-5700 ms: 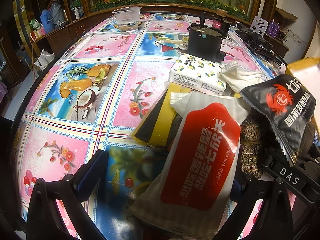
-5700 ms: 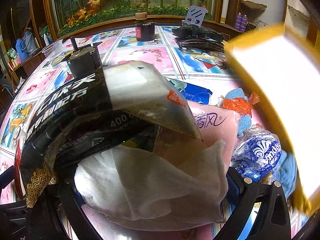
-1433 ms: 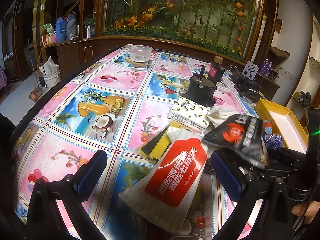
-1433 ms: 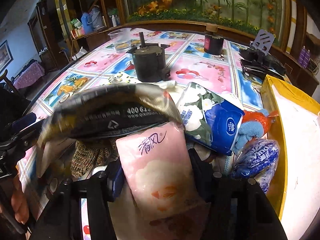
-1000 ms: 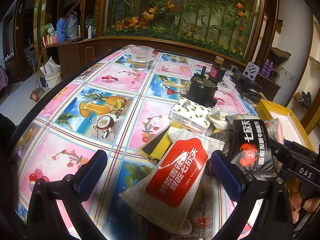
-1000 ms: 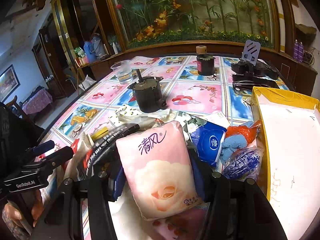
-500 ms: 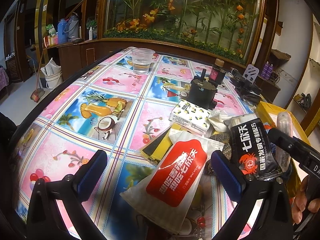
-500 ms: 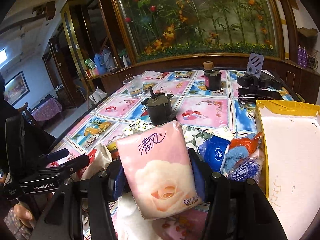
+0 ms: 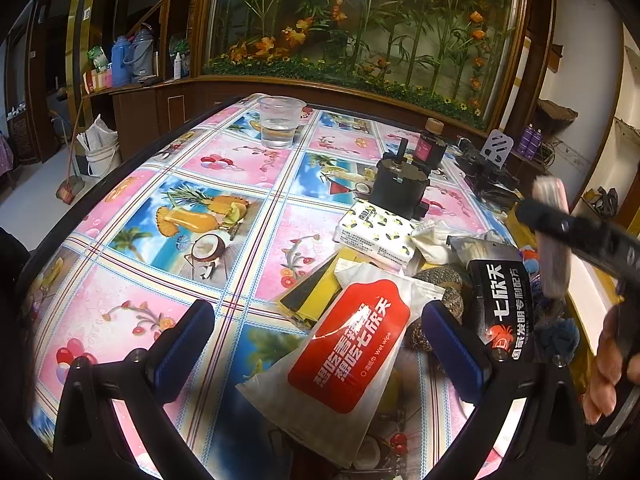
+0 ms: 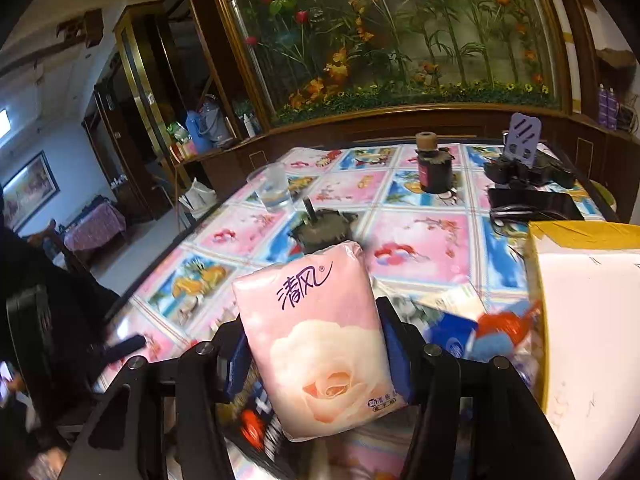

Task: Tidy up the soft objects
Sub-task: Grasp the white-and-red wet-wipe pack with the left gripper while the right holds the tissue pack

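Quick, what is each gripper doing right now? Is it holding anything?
Left gripper: open, holding nothing, above the red and white wet wipes packet.
Right gripper: shut on the pink tissue pack, lifted off the table.

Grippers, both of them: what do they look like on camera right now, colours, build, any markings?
The left gripper and right gripper match: black angular frames with round bolt heads, each finger faced with a dark blue pad. No lettering is readable on either now, and no cables show. Seen from the left wrist, the right gripper's finger is a long black bar, blurred.
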Available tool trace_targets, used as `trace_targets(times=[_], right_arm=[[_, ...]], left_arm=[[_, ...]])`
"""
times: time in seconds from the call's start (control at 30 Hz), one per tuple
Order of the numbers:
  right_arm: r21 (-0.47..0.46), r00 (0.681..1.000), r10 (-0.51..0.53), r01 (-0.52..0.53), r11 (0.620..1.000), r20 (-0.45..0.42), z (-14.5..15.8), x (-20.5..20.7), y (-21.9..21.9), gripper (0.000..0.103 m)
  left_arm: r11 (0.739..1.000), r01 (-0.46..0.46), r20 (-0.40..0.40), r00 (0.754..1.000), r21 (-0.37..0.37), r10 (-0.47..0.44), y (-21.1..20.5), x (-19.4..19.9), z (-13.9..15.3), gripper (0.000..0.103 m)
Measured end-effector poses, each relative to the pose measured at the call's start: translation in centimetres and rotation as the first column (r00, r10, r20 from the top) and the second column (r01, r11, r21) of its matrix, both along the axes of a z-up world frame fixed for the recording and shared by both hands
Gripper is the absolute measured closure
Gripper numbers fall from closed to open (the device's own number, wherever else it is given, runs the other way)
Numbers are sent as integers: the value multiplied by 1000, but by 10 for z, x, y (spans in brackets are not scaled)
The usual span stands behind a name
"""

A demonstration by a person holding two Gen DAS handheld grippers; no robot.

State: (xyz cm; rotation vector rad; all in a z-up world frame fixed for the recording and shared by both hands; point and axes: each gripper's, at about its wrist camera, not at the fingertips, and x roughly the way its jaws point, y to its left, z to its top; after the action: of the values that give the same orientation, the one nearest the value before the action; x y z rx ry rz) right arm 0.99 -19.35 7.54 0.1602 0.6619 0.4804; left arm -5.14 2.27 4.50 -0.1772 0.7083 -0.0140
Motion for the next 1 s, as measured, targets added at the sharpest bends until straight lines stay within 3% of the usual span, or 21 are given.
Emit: trace_targets(times=[0.1,0.23,0.4,0.57,0.63,0.67,0.73,0.8,1.0], right_arm=[[7,1000,2,-2,1000,22,1,1,4,42],[15,1000,15,-15,1000,-25,-12,7,0,42],[25,999,28,-27,999,-21,-14,7,-1,42],[13,999,34,-34,999,-25,-18,5,2,42],[11,999,36,-36,999,-30,-19,6,2,42],[13,999,36,-36,999,-31,-20,5,1,42],[14,999,36,-35,999,-29,-20,5,1,42],[16,999,37,-37,999,-31,-21,5,1,42],[23,999,37,-36,999,-25,-21,2,0,42]], left_arm=[[1000,2,-5,1000,-17,-2,2,2,-1,0],[999,9,-18,1000,-36,-10,3,6,-3,0],[999,7,-20,1000,-42,-8,3,7,-3,0],[999,31,-135,990,-39,-36,-6,29,-18,0],[999,29,-142,989,-42,-34,-9,33,-21,0],[999,23,-147,989,-27,-27,-12,35,-23,4],[999,48,-162,986,-25,-51,-16,38,-25,33],[998,39,-147,988,-43,-45,-15,36,-24,50],[996,-20,-75,997,-88,13,1,24,-15,53]])
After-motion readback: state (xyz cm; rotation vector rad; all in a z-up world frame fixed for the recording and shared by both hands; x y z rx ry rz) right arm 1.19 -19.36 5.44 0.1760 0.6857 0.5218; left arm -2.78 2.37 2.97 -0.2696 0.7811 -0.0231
